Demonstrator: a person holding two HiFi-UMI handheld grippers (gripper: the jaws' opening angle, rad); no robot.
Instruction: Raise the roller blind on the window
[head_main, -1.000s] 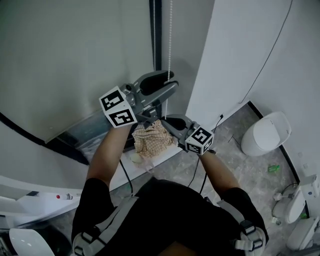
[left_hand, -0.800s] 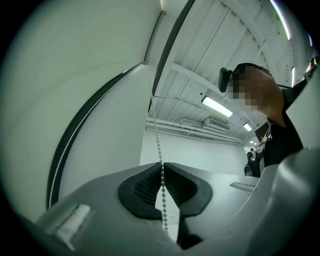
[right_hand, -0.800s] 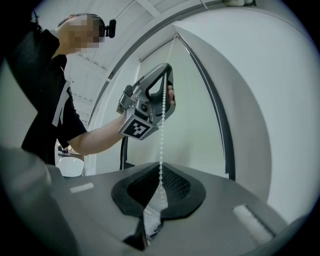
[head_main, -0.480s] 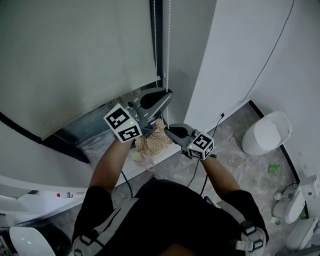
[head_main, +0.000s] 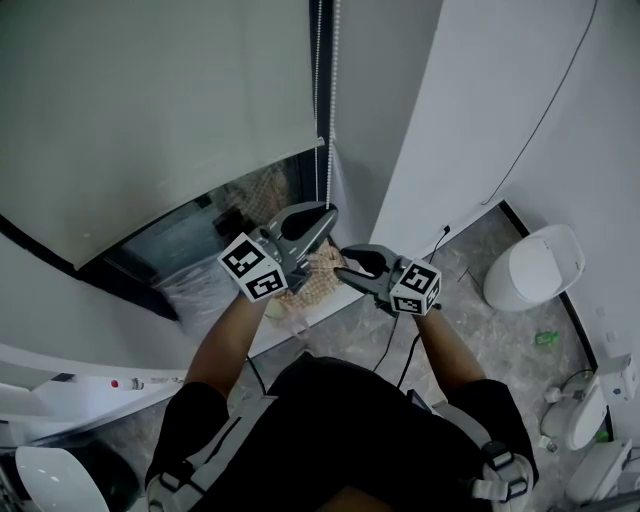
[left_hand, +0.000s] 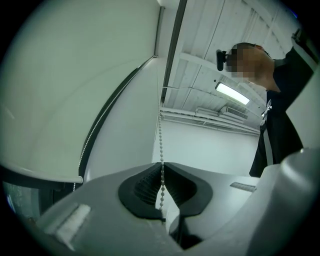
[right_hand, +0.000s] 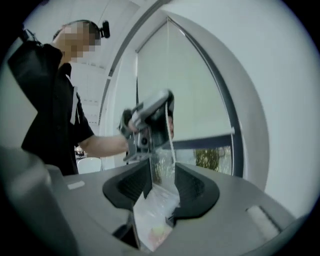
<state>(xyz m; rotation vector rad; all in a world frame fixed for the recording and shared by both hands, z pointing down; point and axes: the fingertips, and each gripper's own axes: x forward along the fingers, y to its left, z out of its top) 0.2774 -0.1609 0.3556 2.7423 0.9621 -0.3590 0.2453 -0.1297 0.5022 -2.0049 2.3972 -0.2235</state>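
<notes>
A: How's the roller blind?

B: Big, light, soft fabric. Covers the top of the window, glass bare below.

A: Grab where?

B: Bead chain at window's right edge. Thin, limp, prob. slick, so pinch btwn beads. Left tool just closed, clamped on it. Right tool just opened, chain loose in the gap. Room to pull down; wall close on right.

You are standing on grey stone floor; a white wall is rising right of the jaws.
</notes>
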